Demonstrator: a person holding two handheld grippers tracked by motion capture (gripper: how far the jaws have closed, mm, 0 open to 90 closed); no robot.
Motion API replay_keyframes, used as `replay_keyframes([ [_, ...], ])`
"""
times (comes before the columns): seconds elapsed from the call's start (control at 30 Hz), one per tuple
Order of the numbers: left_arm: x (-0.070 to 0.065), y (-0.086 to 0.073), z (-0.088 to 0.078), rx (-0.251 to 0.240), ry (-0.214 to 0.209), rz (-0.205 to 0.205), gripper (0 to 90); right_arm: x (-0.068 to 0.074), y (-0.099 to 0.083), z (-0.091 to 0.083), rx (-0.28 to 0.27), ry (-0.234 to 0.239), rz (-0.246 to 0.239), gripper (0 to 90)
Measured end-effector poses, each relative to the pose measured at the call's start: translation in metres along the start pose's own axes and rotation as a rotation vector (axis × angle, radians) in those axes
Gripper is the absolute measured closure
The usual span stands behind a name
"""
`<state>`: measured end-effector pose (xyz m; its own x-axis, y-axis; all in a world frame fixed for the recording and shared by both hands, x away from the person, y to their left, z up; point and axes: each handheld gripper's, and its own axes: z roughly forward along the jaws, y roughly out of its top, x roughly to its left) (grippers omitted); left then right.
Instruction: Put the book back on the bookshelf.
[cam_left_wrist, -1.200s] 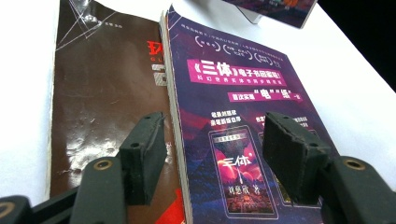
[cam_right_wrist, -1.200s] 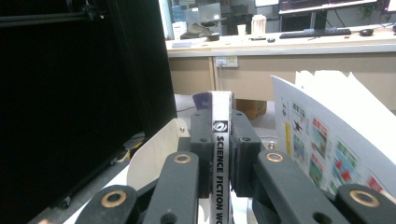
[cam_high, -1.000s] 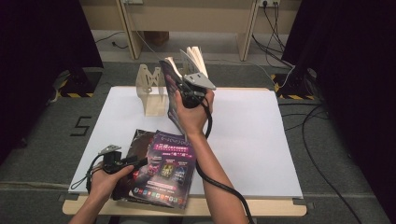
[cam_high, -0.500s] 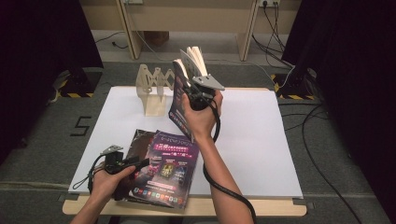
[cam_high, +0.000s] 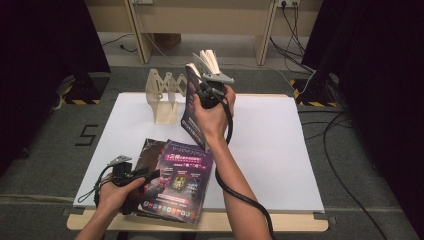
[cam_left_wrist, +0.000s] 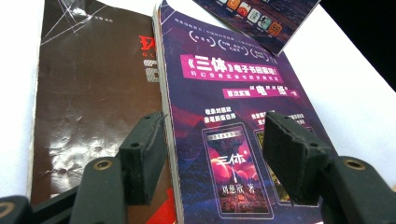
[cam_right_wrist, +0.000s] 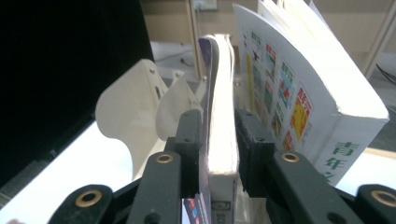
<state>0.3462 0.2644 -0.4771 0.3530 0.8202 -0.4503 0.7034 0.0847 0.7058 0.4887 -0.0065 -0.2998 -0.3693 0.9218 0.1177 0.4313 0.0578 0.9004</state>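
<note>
Two books lie at the near edge of the white desk (cam_high: 280, 150), around seven o'clock: a purple paperback (cam_high: 181, 180) resting partly on top of a dark brown-covered book (cam_high: 149, 152). The left claw (cam_high: 150, 175) sits low at the purple paperback's left edge, held in the person's left hand (cam_high: 117, 192). In the left gripper view the left claw (cam_left_wrist: 212, 154) is spread wide, its jaws straddling the purple paperback's (cam_left_wrist: 233, 116) spine edge without pinching it, with the dark brown-covered book (cam_left_wrist: 93, 84) underneath and to the side.

Farther in, near the middle of the desk toward twelve o'clock, the right hand (cam_high: 212, 112) lifts the right claw (cam_high: 197, 82) clear of the surface. It is clenched on a thin purple book (cam_high: 192, 112), held upright on edge above the desk. The right gripper view shows both jaws of the right claw (cam_right_wrist: 218, 144) pressed flat against the covers of the thin purple book (cam_right_wrist: 219, 116), page block between them.

Just beyond, a white-covered book (cam_right_wrist: 299, 79) with green characters on its spine stands close beside the held one, its pages fanning open at the top. At eleven o'clock stands a pale wooden book rack (cam_high: 164, 97) with zigzag dividers, its curved slats (cam_right_wrist: 135, 112) just behind the clenched claw.
</note>
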Motion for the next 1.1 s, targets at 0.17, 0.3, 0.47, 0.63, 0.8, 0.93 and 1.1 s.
replay_keyframes([
  [0.17, 0.000, -0.001, 0.001, 0.004, -0.001, 0.002, 38.7, 0.000, 0.008, 0.000, 0.070, -0.042, 0.001, 82.4],
  [0.3, 0.000, -0.001, 0.001, 0.006, -0.002, 0.004, 38.7, 0.000, 0.010, 0.000, 0.061, -0.013, 0.000, 82.9],
  [0.47, 0.001, -0.001, 0.001, 0.007, 0.001, 0.002, 38.7, 0.005, 0.008, -0.003, 0.004, -0.002, -0.018, 83.1],
  [0.63, 0.001, -0.001, 0.000, 0.005, -0.001, 0.001, 38.7, 0.010, 0.008, -0.004, -0.071, 0.003, -0.015, 83.2],
  [0.8, 0.001, 0.000, 0.000, 0.003, -0.002, -0.001, 38.7, 0.015, 0.013, -0.002, -0.109, 0.007, -0.009, 83.1],
  [0.93, 0.001, 0.000, 0.000, 0.003, -0.002, -0.001, 38.7, 0.020, 0.011, 0.003, -0.112, 0.013, -0.017, 83.1],
  [1.1, 0.002, 0.000, 0.000, 0.004, -0.002, -0.001, 38.7, 0.020, 0.010, 0.013, -0.118, 0.011, -0.007, 83.1],
])
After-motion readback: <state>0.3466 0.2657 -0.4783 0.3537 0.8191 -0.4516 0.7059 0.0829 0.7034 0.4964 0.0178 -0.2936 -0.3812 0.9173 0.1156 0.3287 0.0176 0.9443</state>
